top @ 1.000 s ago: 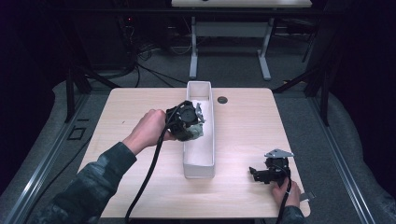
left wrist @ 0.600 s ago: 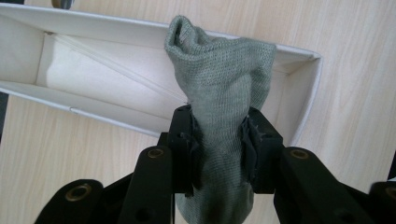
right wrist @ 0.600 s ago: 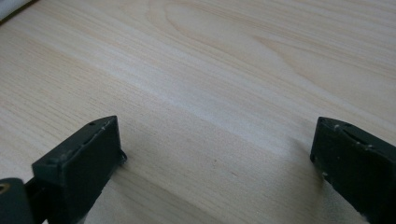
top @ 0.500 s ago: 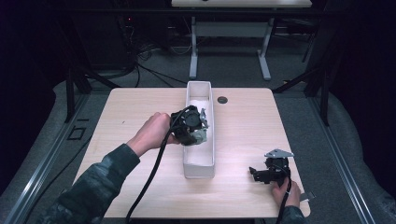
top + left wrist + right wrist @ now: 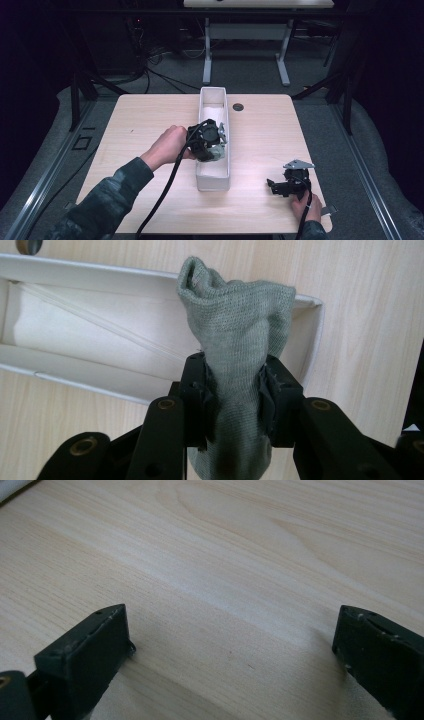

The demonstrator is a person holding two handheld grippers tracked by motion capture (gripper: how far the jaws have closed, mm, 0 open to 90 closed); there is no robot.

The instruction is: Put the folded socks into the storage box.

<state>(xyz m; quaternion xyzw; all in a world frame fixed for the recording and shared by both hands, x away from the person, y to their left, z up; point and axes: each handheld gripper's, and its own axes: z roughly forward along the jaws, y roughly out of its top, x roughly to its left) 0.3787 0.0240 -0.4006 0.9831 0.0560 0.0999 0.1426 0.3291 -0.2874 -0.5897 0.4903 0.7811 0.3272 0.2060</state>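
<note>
**Grey sock held over white box; second gripper resting on table**

Item 1. Left gripper [image 5: 235,390]: carried in the person's left hand [image 5: 167,147], seen in the high view over the near half of the white box [image 5: 214,181]. Its jaws are clamped on a sock [image 5: 235,340], one pad pressing each side of the fabric.

Item 2. Sock: grey-green knit, bunched. In the left gripper view the cloth runs between the two jaws and its open, rolled end stands beyond them, over the near end wall of the box. In the high view the sock shows as a pale patch [image 5: 216,150] just beside the gripper body, above the inside of the box.

Item 3. White box: long, narrow, open-topped, standing lengthwise at the middle of the table [image 5: 150,115]. Its floor is white; a fold line shows across the inner lining in the left gripper view.

Item 4. Right gripper [image 5: 272,183]: held in the right hand [image 5: 307,207] at the near right corner of the table, well apart from the box. In the right gripper view its jaws stand wide apart with bare wood between them.

Item 5. Table: light wood grain, rectangular. A small dark round fitting [image 5: 238,106] sits in the top near the far end of the box.

Item 6. Cable [image 5: 165,195]: black, trailing from the left gripper toward the near table edge.
</note>
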